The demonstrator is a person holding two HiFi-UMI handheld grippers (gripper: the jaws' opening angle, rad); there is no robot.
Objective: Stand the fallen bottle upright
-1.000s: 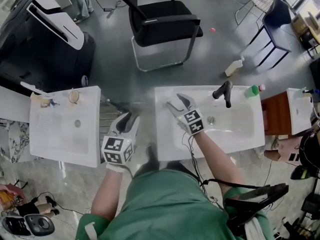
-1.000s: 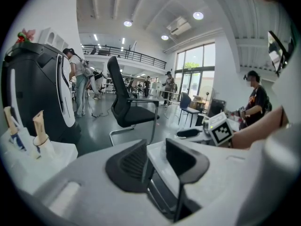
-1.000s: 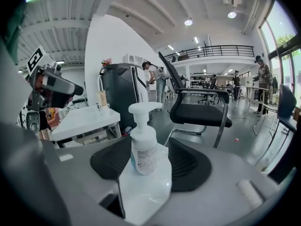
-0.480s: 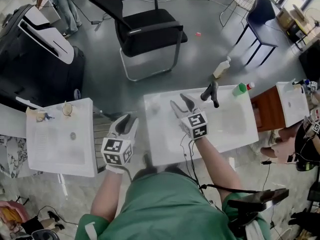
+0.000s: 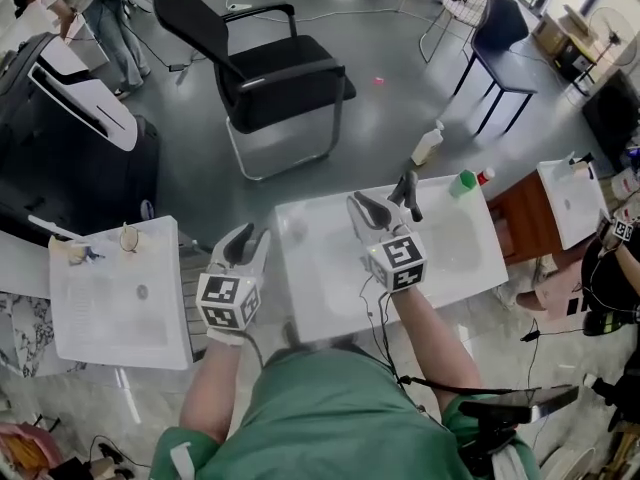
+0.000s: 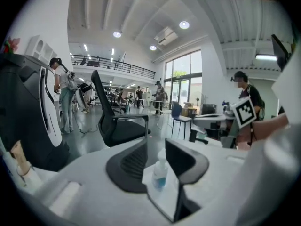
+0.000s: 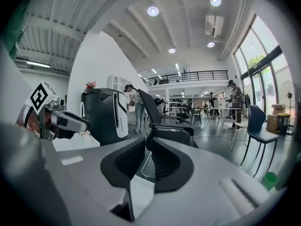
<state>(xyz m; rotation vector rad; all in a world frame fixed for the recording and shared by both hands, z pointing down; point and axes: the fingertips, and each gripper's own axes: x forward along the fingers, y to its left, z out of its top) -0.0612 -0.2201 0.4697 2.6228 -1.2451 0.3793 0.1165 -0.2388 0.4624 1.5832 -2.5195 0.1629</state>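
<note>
A green bottle with a red cap looks to lie on its side on the back right corner of the white basin; it shows as a green patch in the right gripper view. A white pump bottle stands upright at the basin's far edge and appears far off through the left jaws. My right gripper hangs over the basin beside the black faucet; its jaws have just been closing, with nothing between them. My left gripper hovers left of the basin, open and empty.
A black office chair and a dark chair stand beyond the basin. A second white basin sits at the left, a black machine behind it, a wooden cabinet at the right. People stand at the back left and the right edge.
The right gripper's jaws went from wide apart to closed, and it rose off the basin toward the faucet. The left gripper lifted slightly. The head view shifted, so the scene slid left.
</note>
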